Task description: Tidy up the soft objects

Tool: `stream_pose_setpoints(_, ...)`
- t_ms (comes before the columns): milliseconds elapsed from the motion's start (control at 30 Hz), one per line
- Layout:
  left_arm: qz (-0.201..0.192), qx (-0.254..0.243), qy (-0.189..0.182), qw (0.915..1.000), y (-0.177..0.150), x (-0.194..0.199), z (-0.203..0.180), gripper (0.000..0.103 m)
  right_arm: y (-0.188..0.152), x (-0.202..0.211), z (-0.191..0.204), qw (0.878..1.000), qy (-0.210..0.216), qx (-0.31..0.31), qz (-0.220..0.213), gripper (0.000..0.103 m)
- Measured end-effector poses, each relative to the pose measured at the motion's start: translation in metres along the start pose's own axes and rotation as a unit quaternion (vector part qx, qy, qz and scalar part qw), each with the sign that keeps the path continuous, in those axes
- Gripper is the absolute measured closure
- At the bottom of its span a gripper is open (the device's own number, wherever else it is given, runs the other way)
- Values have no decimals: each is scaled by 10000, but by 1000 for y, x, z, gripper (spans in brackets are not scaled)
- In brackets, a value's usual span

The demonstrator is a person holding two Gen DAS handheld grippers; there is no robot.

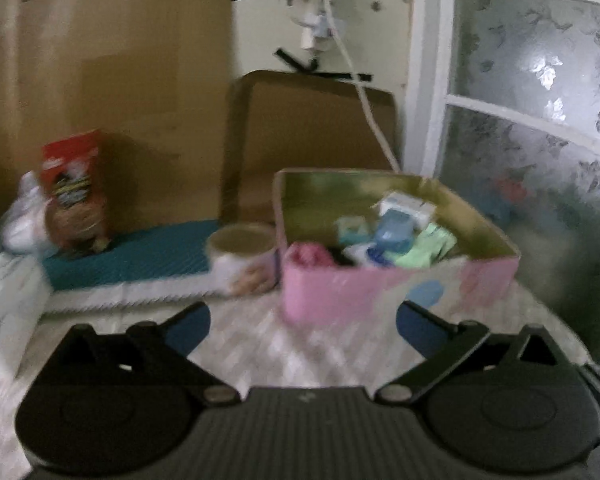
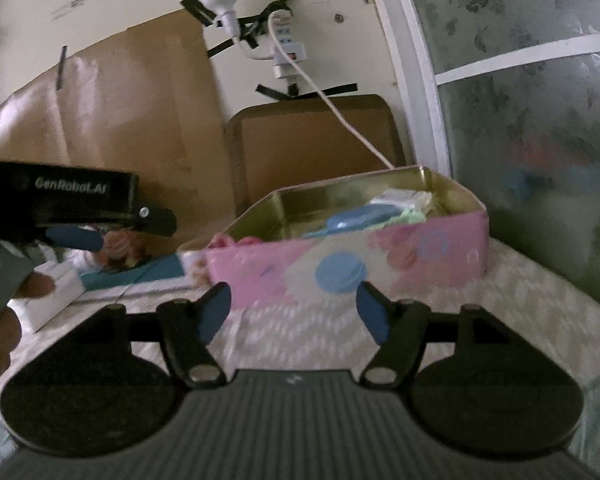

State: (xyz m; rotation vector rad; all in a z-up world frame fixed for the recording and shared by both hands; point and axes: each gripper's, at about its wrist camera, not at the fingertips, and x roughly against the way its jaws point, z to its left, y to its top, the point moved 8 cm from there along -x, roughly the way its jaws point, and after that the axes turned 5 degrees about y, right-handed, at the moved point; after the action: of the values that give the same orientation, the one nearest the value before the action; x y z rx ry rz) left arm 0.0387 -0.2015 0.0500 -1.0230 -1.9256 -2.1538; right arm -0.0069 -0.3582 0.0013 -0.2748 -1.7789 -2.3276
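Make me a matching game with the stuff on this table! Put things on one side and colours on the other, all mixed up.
Things:
1. box holding the soft things, outside wall
2. snack packet standing at the back left
3. mat under the snack packet
4. pads on the left gripper

Colours:
A. dark blue
B. pink with a blue spot
C. teal
D. red

Pairs: 1-B, 2-D, 3-C, 4-A
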Motion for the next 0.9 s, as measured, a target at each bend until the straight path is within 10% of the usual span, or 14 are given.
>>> stream_pose_setpoints(900,-204,381,1338,9901,-77,103,38,0,-16,67,48,9985,544,-30,4,17)
